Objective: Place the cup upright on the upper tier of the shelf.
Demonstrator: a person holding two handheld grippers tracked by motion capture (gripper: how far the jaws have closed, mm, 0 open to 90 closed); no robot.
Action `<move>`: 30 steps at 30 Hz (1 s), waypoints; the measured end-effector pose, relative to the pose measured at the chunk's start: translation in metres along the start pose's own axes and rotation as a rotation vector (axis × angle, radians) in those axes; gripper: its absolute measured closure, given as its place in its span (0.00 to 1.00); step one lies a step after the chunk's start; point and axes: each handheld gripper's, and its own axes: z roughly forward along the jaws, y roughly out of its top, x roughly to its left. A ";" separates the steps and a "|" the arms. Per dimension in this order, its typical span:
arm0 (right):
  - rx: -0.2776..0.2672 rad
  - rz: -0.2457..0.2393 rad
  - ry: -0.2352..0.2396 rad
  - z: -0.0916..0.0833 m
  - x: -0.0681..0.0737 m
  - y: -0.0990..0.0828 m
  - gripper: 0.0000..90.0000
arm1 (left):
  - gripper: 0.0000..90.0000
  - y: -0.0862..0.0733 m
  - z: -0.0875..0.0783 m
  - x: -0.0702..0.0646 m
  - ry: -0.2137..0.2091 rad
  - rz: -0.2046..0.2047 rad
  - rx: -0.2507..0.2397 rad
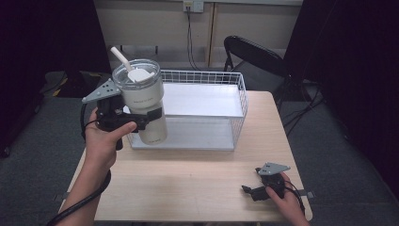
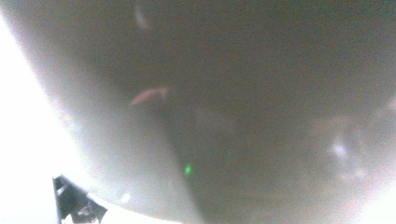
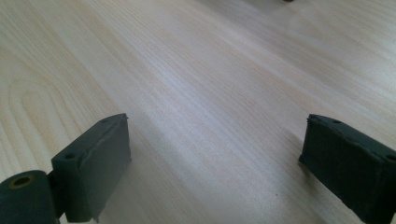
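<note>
Cream-white and tall, the tumbler is clamped by the left hand-held gripper, whose black jaws wrap around the cup's lower half from the person's side. The tumbler stands upright, lifted at the front left corner of the wire basket, and its base hangs over the basket's near edge; whether it touches the white tray inside cannot be told from the high view. A clear lid tops the tumbler, and a white straw rises from it, leaning toward the left. The person's left hand grips the handle of that hand-held gripper, with a black cable looping down past the forearm. In the left gripper view the cup's blurred pale wall sits right against the lens, with one dark jaw tip low at the left.

The right hand-held gripper rests low on the light wooden tabletop near the front right corner, well apart from the tumbler and basket, held by the person's right hand. In the right gripper view its two black jaws stand wide apart with bare wood grain between them and nothing in their grasp.

A dark folding chair stands behind the far right side of the tabletop.
</note>
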 end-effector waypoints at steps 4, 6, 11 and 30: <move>0.000 0.000 0.000 0.000 0.000 0.000 0.08 | 0.11 0.007 0.001 0.001 0.003 0.011 0.006; 0.001 0.000 0.001 0.000 0.000 0.000 0.08 | 0.11 0.010 0.002 0.002 0.002 0.009 0.007; 0.001 0.000 0.001 0.000 0.000 0.000 0.08 | 0.11 0.018 0.003 0.004 -0.002 0.020 -0.002; 0.000 0.000 0.000 0.000 0.000 0.000 0.08 | 0.11 0.044 0.006 0.013 0.005 0.013 -0.020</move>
